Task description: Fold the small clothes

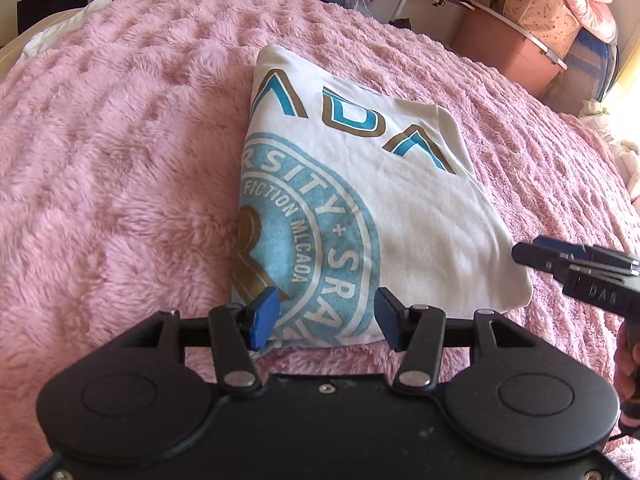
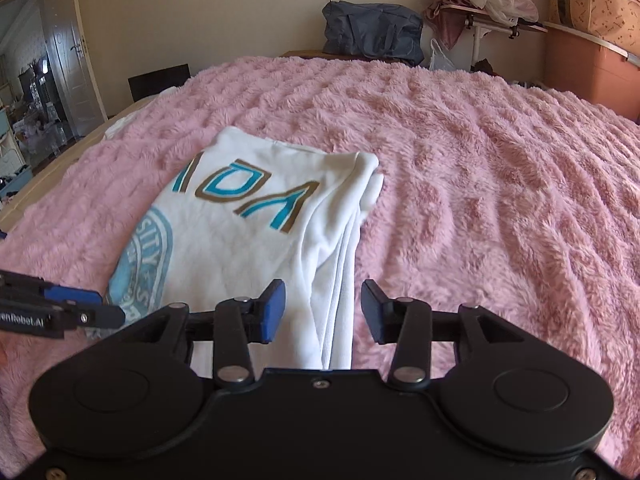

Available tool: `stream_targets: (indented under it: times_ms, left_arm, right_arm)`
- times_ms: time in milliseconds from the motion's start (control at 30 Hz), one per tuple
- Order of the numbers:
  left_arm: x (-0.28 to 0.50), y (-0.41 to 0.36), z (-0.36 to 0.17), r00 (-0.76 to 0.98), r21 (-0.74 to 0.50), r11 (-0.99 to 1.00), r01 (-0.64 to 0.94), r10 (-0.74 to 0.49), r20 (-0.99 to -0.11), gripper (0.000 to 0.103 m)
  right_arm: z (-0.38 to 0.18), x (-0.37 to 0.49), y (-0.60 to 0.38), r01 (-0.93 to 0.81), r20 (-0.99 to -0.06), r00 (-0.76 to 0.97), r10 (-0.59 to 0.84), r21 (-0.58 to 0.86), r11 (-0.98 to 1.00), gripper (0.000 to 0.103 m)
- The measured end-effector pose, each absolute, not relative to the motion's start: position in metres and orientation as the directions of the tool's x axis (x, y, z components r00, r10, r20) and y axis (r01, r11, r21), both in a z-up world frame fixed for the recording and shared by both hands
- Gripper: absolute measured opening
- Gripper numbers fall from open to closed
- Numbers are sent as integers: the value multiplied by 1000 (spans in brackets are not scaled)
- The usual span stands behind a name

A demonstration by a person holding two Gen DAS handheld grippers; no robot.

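Both sets of fingers are released right now, nothing pinched in either one. On the left gripper [image 1: 326, 316] the blue pads stand wide apart over the near edge of the folded white T-shirt [image 1: 360, 184], straddling the round blue print, and as far as I can tell the cloth isn't gripped at all. The right gripper [image 2: 323, 310] has its fingers parted too, framing the stacked hems along the shirt's right-hand side; the layers lie between the pads without being squeezed.

My read: the shirt looks pretty much done. It's a compact rectangle with the lettering facing up and the side layers tucked in. Having both grippers at the near end, one at each near corner, makes sense to me if you've just laid down a fold, or if you're about to slide or lift the bundle away.

Placement-wise, the shirt lies on the fluffy pink blanket [image 2: 480, 160] covering the bed, roughly mid-bed and closer to the near edge than to the far one. Loads of open blanket to the right and beyond it. The left edge of the bed is nearer, with some white fabric [image 1: 60, 36] bunched up near the far left corner. Bags and boxes are piled off past the far right corner, well clear.
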State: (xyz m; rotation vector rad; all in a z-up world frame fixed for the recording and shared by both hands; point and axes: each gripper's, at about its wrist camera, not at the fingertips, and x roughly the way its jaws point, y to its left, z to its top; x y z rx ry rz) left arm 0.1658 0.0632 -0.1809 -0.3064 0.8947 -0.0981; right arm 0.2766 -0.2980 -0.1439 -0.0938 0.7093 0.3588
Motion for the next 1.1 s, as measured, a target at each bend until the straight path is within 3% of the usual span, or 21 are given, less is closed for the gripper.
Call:
stream_targets:
  times_ms: [100,167,400,567,867,1100]
  left_arm:
    - [165,61,-186,625,-298,954,-45,-205,-753,55]
    - [167,60,-192,616,-295,954,-51,-202,-761,55]
    - [162,59,-178,641,-346,938,-40,-242,-729,55]
    - [172,53,-194,596,-303,952,-50,-215,-774,55]
    - [168,52,-188,606,-273,961,-34,-198,-771,55]
    - [152,50,-166,609,-218,975,-46,-146,-779,56]
  right_arm:
    - [-163,269,-303,-331,-680,677,283,63,942,40]
    - [-172,269,-307,-324,-698,644,313,122,938,10]
    - [-165,262,-307,-303,-685,649,331,167,938,7]
    - [-174,267,-312,-280,-710,626,322,181,943,7]
    - [-200,271,-314,-234,-728,613,307,204,951,7]
    - [-165,249,-307,-247,-697,664,270,137,959,16]
